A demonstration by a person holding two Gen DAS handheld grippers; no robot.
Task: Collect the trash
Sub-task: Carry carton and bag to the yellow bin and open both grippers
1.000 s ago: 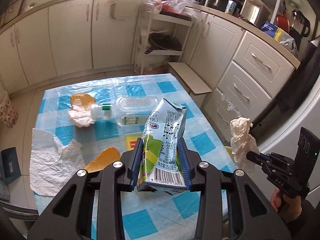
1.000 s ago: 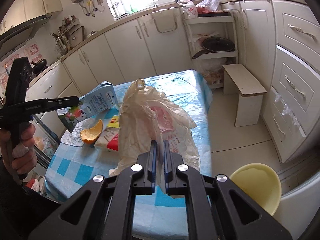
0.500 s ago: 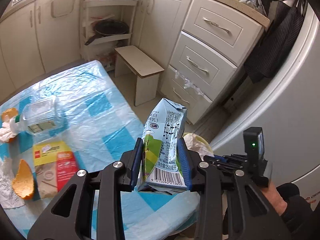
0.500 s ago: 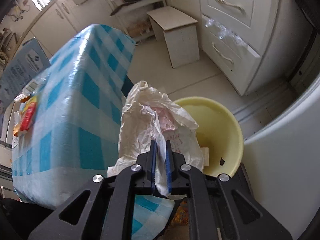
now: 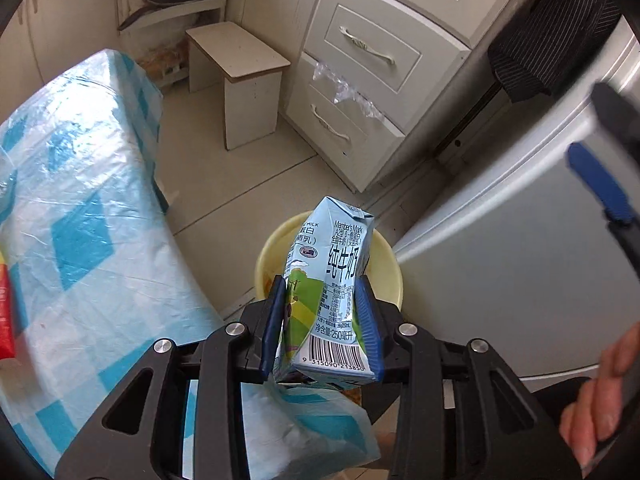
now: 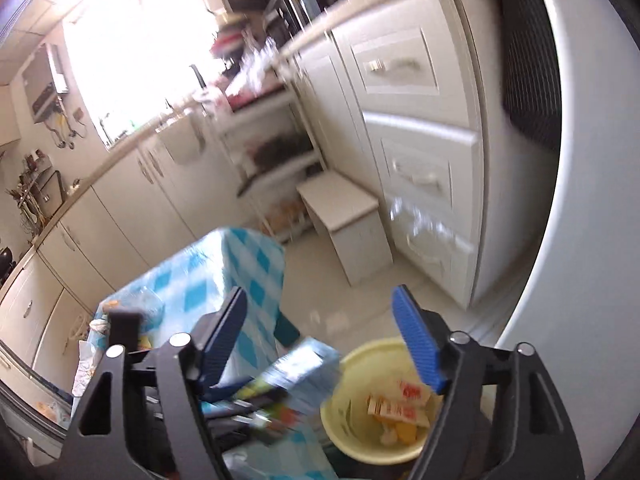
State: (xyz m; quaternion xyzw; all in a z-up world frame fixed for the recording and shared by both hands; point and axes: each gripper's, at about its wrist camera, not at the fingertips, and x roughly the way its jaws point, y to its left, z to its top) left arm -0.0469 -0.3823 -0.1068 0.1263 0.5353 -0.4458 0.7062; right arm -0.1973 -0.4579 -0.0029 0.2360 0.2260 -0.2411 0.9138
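The left tool [image 5: 320, 320] is squeezing the milk box [image 5: 328, 280], hiding the yellow bin [image 5: 386, 276]. The right tool [image 6: 320, 336] is gaping wide, blurry.

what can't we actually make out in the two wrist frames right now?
- Yellow bin, left wrist view: the milk carton and left gripper hide its inside.
- Carton, right wrist view: motion-blurred, print unreadable.
- Scraps in the bin, right wrist view: too blurred to identify.
- Right gripper: jaws open, empty; in the left view it is smeared and cut by the edge.
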